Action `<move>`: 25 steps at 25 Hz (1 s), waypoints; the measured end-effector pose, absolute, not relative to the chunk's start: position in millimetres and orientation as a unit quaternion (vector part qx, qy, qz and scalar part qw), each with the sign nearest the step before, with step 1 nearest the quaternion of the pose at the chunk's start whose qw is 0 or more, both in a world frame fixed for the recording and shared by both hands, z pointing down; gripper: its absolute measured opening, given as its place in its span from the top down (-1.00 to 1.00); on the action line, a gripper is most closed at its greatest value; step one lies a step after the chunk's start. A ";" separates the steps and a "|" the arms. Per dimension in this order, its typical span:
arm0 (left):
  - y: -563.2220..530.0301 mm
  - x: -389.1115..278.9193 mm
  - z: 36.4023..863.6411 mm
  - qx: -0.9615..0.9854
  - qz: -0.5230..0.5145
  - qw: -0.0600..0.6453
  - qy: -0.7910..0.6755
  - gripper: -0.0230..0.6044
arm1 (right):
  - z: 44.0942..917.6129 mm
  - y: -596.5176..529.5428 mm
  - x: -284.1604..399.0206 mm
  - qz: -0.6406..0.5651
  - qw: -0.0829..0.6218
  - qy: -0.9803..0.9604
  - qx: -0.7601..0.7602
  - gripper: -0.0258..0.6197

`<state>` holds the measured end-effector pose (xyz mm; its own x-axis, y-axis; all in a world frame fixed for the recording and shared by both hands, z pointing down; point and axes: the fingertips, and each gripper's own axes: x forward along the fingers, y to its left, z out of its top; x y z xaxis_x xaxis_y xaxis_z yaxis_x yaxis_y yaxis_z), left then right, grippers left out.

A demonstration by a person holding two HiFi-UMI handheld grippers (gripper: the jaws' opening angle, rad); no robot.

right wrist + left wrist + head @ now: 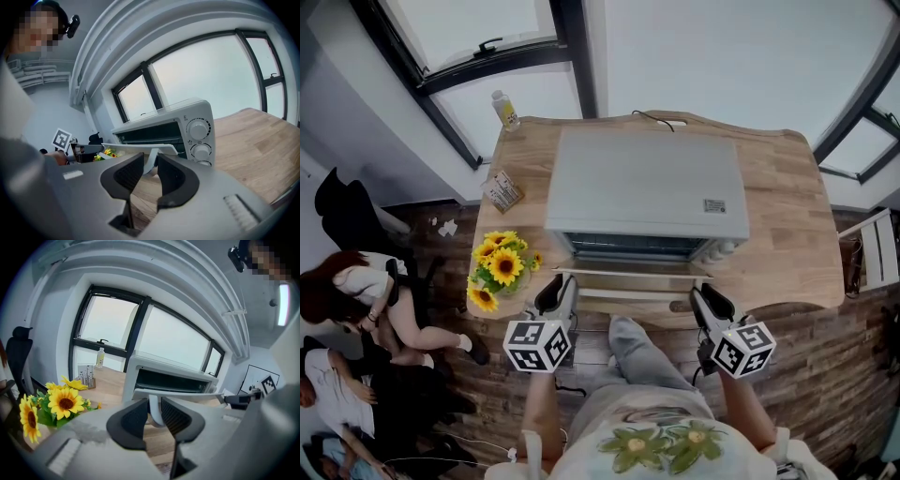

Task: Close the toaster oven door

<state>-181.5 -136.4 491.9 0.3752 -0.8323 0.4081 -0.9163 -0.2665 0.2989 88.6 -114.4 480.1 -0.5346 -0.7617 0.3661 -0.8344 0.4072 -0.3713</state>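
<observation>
White boxy toaster oven, door flat open; left gripper, right gripper each clamped on white door handle just ahead; top sticker unreadable

Bright daylight came from big windows far beyond fingers. They glowed white, all washed out. Light was even, shadows were soft and faint. In both gripper views fingers looked dark and bit blurry; door handle between fingers was soft too. Just past fingers, toaster oven was sharp, its mouth dark. Gripper views bent round at edges, corners went black. Head view bulged; floor under fingers was dim.
</observation>
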 end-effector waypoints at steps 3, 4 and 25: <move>-140.3 -181.2 490.5 0.791 0.082 0.247 -0.554 0.60 | 478.7 -118.2 89.2 0.261 0.067 -0.835 0.479 0.63; -141.6 -181.1 489.9 0.791 0.081 0.247 -0.554 0.60 | 478.2 -119.5 89.3 0.261 0.066 -0.835 0.479 0.63; -157.7 -178.6 479.3 0.796 0.081 0.229 -0.555 0.60 | 469.0 -135.2 91.5 0.261 0.054 -0.834 0.483 0.63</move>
<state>-178.6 -157.7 479.3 0.3702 -0.8465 0.3827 -0.9205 -0.2788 0.2737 91.5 -135.2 469.0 -0.5274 -0.7777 0.3420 -0.8340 0.3972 -0.3829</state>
